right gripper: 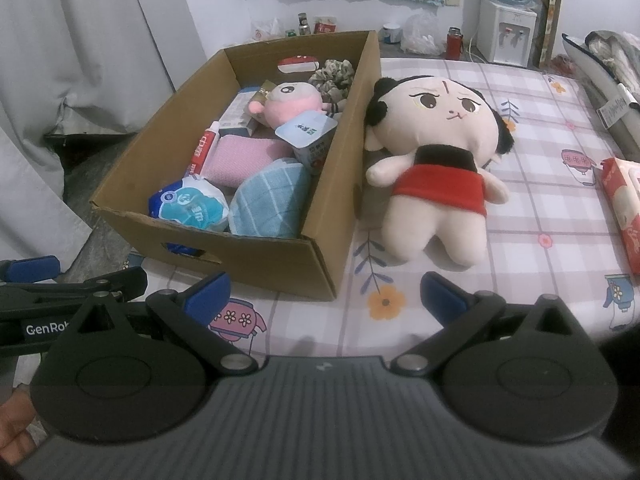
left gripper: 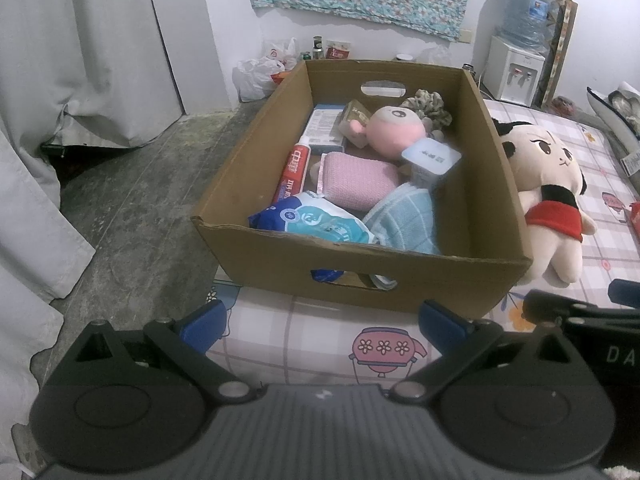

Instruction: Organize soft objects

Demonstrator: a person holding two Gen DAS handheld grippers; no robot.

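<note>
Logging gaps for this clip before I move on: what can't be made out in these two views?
- Cardboard box floor: both views, covered by blue towel, pink sponge and other items.
- Red packet: cut off by right-wrist frame edge.
- Yogurt cup label: blurred, unreadable.
- Big plush doll back: faces the bed.
</note>
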